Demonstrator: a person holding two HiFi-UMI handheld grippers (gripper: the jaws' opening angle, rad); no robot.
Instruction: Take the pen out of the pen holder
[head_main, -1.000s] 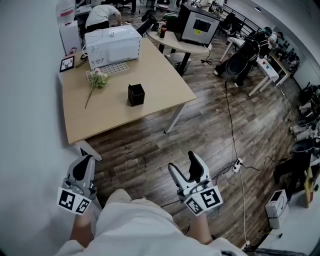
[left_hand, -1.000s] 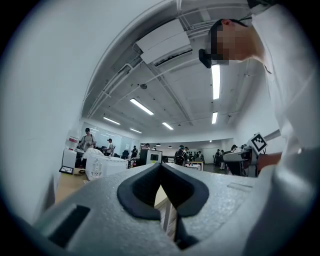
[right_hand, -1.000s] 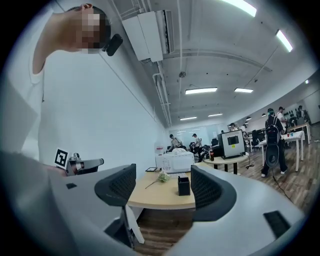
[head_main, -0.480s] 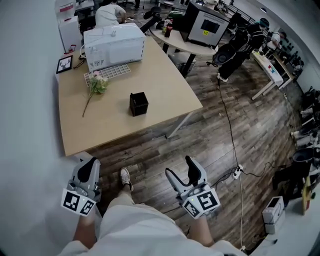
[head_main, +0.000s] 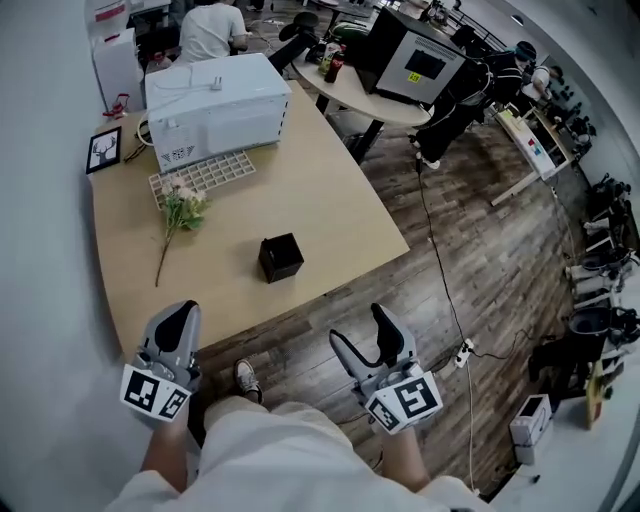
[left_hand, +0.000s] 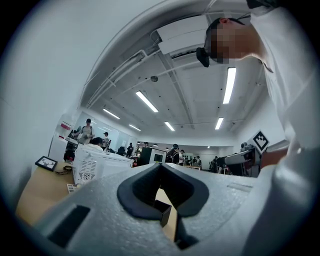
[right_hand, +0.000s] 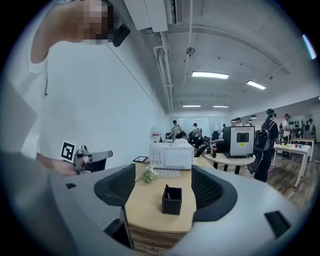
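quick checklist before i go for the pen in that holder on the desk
1. Right tool open and empty: ok.
2. Left tool shut and empty: ok.
3. Pen holder upright on the table: ok.
4. Holder lined up between the right tool's jaws: ok, in the right gripper view.
5. Tools at the holder: not ok, both short of the table edge.
6. How the pen sits: cannot tell, barely shows.

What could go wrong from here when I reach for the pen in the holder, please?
1. The pen barely shows above the rim of the holder, so the open jaws of the right gripper may catch the holder instead and lift it too.
2. The holder stands free near the front edge of the table. A nudge could tip it, and the left gripper, jaws shut, is not steadying it.
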